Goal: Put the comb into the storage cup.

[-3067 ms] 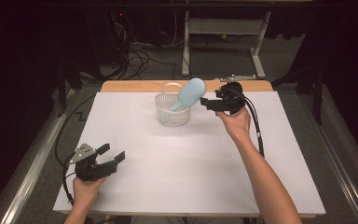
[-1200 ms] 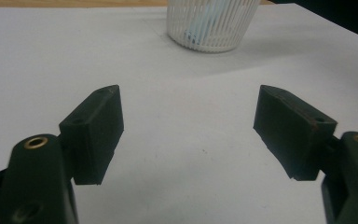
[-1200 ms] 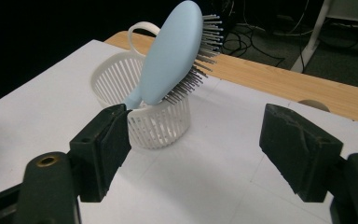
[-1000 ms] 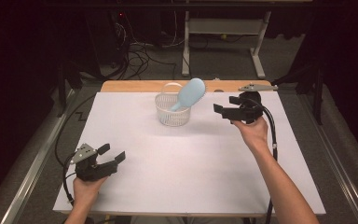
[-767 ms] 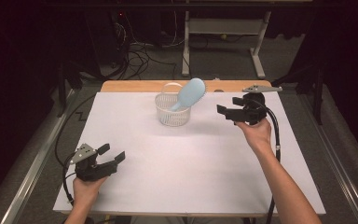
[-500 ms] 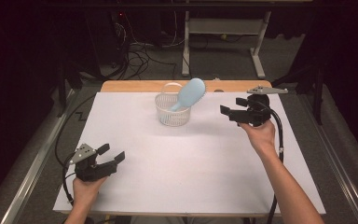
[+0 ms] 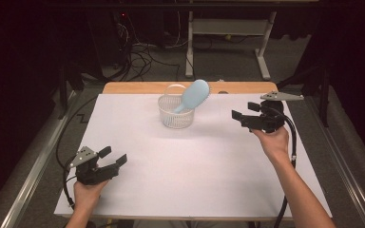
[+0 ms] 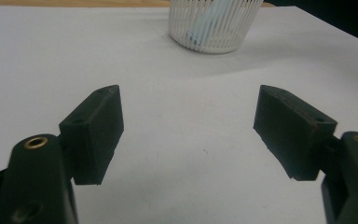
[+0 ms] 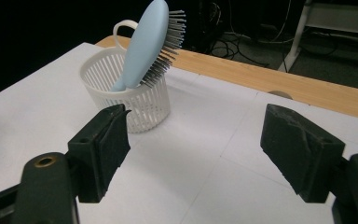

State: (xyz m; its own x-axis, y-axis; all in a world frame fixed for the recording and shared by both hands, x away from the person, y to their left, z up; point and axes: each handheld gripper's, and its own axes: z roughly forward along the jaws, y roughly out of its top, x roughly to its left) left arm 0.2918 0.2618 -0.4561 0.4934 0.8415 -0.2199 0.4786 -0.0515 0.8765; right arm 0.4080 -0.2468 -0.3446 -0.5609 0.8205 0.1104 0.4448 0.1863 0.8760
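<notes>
A light blue hairbrush [image 7: 193, 95] [image 9: 147, 42] stands handle-down in a small white slatted basket [image 7: 175, 113] [image 9: 133, 99] at the back middle of the white table. Its bristled head leans out over the rim to the right. My right gripper [image 7: 241, 114] [image 9: 193, 140] is open and holds nothing, well to the right of the basket, jaws pointing left toward it. My left gripper [image 7: 114, 156] [image 8: 186, 128] is open and holds nothing near the front left corner. The basket [image 8: 212, 24] shows far ahead of its jaws.
The white sheet [image 7: 199, 161] covers most of the table, with a wooden strip [image 7: 142, 88] bare along the back edge. Cables trail from both grippers off the table's sides. Behind the table are a dark floor, loose cables and a metal stand [image 7: 228, 35].
My right gripper was at the hairbrush by the basket; it has let go, opened, and drawn back to the right. The brush stays in the basket. The left gripper has not moved.
</notes>
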